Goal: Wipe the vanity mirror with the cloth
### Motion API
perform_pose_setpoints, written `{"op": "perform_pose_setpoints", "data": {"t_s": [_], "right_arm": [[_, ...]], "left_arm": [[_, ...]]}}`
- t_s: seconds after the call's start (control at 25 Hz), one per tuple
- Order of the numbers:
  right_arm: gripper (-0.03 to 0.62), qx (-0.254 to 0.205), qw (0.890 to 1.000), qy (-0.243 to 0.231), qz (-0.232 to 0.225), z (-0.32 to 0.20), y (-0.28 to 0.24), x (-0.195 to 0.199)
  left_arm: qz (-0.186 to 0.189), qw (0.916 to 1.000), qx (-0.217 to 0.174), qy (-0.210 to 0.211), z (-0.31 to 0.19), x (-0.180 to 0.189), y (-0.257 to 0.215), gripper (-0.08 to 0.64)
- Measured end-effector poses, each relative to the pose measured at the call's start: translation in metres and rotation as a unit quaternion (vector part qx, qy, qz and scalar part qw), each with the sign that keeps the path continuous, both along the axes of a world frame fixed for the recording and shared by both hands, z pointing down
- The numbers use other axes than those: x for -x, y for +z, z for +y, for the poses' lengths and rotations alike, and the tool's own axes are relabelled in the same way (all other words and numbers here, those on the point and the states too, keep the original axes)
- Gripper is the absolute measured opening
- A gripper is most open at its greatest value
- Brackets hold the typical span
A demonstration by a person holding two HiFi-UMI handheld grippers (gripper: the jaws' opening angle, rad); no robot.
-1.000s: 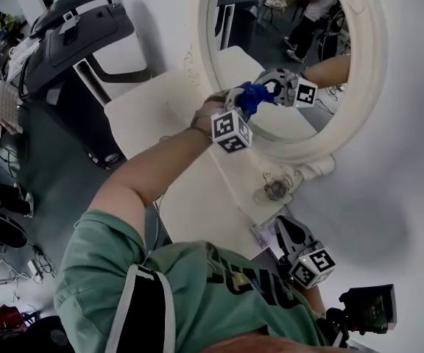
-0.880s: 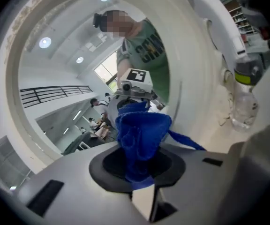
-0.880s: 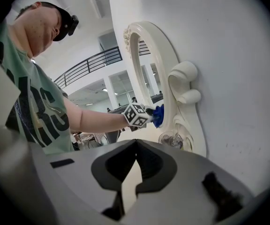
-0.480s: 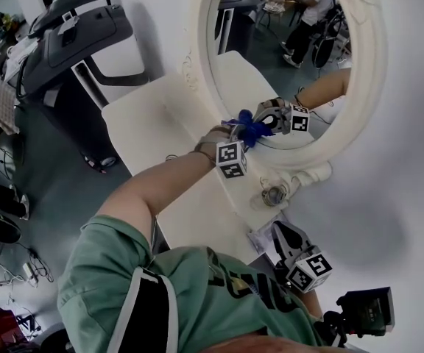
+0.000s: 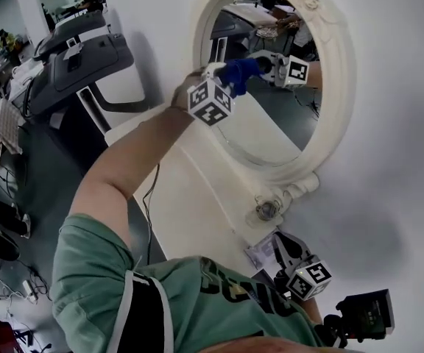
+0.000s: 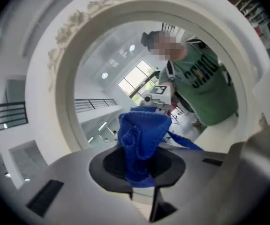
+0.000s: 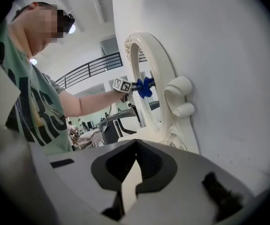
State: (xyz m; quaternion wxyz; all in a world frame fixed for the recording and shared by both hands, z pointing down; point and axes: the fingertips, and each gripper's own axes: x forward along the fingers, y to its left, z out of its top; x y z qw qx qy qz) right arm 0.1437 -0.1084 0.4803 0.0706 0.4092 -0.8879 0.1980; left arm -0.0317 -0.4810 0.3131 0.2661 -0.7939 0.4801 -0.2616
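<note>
The oval vanity mirror (image 5: 274, 123) in its ornate cream frame (image 5: 338, 87) hangs on the white wall. My left gripper (image 5: 230, 78) is shut on a bunched blue cloth (image 5: 240, 70) and presses it against the glass near the upper left rim. In the left gripper view the cloth (image 6: 142, 137) sticks up from between the jaws, right at the glass (image 6: 102, 69), which reflects the person. My right gripper (image 5: 280, 240) hangs low by the person's body, jaws together and holding nothing. The right gripper view shows the mirror frame (image 7: 161, 81) side-on, with the cloth (image 7: 145, 87) against the glass.
A cream vanity top (image 5: 190, 197) runs below the mirror, with a small round ornament (image 5: 267, 210) at the frame's foot and a paper packet (image 5: 258, 253) near the front. A treadmill (image 5: 79, 50) stands to the left. A black device (image 5: 366, 311) sits at the lower right.
My left gripper has carried the cloth up the glass, from the lower middle of the mirror to its upper left rim. The right gripper has hardly moved.
</note>
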Motion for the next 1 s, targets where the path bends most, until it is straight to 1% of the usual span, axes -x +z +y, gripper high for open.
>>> {"op": "perform_pose_setpoints", "data": {"t_s": [0.04, 0.12, 0.2, 0.24, 0.28, 0.36, 0.4, 0.44, 0.52, 0.68, 0.8, 0.88, 1.0], "right_arm": [[0.012, -0.001, 1.000, 0.001, -0.002, 0.000, -0.001, -0.001], [0.012, -0.004, 1.000, 0.002, -0.006, 0.000, -0.002, -0.001], [0.012, -0.008, 1.000, 0.000, -0.009, 0.000, -0.003, -0.001], [0.012, -0.010, 1.000, -0.002, -0.011, 0.000, -0.003, 0.000], [0.012, -0.012, 1.000, -0.002, -0.012, 0.000, -0.002, -0.001], [0.012, -0.012, 1.000, -0.001, -0.017, 0.000, -0.001, -0.001], [0.012, -0.012, 1.000, -0.001, -0.019, 0.000, -0.001, -0.002], [0.012, -0.012, 1.000, -0.001, -0.021, 0.001, -0.001, -0.002], [0.012, -0.010, 1.000, -0.002, -0.025, 0.001, 0.000, -0.003], [0.012, 0.000, 0.999, 0.001, -0.042, 0.005, 0.003, -0.003], [0.012, 0.000, 0.999, 0.001, -0.049, 0.005, 0.002, 0.000], [0.012, 0.001, 0.999, -0.002, -0.041, 0.005, 0.005, 0.001], [0.012, 0.008, 0.999, -0.004, -0.033, 0.008, 0.010, 0.002]], "left_arm": [[0.001, 0.9994, -0.032, -0.008, -0.004, 0.006, -0.040, 0.083], [-0.008, 0.9957, -0.090, -0.021, -0.008, 0.012, -0.109, 0.084], [-0.027, 0.9907, -0.129, -0.035, -0.011, 0.013, -0.158, 0.084], [-0.031, 0.9887, -0.141, -0.041, -0.012, 0.013, -0.177, 0.084], [-0.027, 0.9878, -0.146, -0.047, -0.014, 0.013, -0.192, 0.084], [-0.001, 0.9896, -0.133, -0.055, -0.020, 0.015, -0.212, 0.084], [0.009, 0.9908, -0.123, -0.056, -0.022, 0.015, -0.217, 0.084], [0.012, 0.9917, -0.114, -0.057, -0.023, 0.015, -0.220, 0.084], [-0.002, 0.9917, -0.113, -0.062, -0.024, 0.014, -0.220, 0.083], [-0.019, 0.9898, -0.123, -0.070, -0.022, 0.014, -0.220, 0.081], [-0.040, 0.9853, -0.147, -0.076, -0.020, 0.012, -0.216, 0.077], [-0.050, 0.9843, -0.152, -0.075, -0.017, 0.009, -0.201, 0.075], [-0.066, 0.9855, -0.142, -0.065, -0.010, 0.002, -0.157, 0.074]]}}
